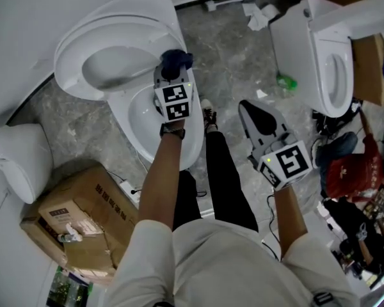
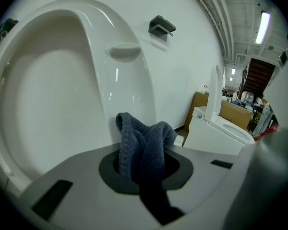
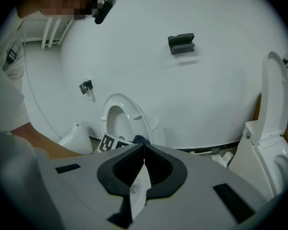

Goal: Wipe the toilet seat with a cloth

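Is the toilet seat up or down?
Up. The seat stands tilted back toward the wall, leaving the bowl rim bare.

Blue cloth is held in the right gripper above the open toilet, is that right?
No, the blue cloth is held in the left gripper, not the right, above the open toilet. The left gripper view shows it between the jaws.

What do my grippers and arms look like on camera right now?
The left gripper and right gripper are grey shells with black ribbed pads, each carrying a white cube of black square markers and a green light. Short pale sleeves; a dark watch on the left wrist.
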`<state>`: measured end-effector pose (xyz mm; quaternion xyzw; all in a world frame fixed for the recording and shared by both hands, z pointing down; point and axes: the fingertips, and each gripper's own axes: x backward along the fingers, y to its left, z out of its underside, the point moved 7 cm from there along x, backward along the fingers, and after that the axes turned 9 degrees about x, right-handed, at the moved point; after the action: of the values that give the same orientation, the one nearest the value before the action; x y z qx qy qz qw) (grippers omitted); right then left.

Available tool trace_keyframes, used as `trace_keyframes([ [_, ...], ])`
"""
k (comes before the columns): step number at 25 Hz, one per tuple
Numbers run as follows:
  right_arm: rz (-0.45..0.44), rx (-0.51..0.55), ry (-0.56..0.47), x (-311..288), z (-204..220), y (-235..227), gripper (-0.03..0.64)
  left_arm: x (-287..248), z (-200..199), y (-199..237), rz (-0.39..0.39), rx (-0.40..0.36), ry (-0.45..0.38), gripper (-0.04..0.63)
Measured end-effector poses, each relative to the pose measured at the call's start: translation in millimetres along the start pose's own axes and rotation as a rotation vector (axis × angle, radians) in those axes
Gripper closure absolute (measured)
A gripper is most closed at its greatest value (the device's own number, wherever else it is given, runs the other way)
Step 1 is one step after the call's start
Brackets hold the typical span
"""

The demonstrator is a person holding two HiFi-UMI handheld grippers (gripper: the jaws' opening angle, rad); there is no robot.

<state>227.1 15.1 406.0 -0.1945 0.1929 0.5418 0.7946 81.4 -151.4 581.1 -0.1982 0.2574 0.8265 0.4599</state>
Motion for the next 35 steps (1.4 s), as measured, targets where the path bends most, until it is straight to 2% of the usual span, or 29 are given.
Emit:
trace_keyframes([
  [9,0.020,-0.019,0.018,7,34,11,0.588,5,22,6,0.016,0.002,-0.049,0.549],
  [14,0.013,-0.033,0.023,5,46,27,0.588,8,49,20,-0.029,0.050,-0.006,0.549],
  [24,0.032,-0.009,0.034,5,68,32,0.588,-6,83,41,-0.079,0.122,0.004,0.549],
  [29,0.030,0.004,0.033,0,70,41,0.588,-2,95,59,-0.102,0.135,0.015,0.549],
  [35,-0.028,0.005,0.023,-15,65,68,0.588,18,109,94,-0.148,0.138,0.039,0.549],
])
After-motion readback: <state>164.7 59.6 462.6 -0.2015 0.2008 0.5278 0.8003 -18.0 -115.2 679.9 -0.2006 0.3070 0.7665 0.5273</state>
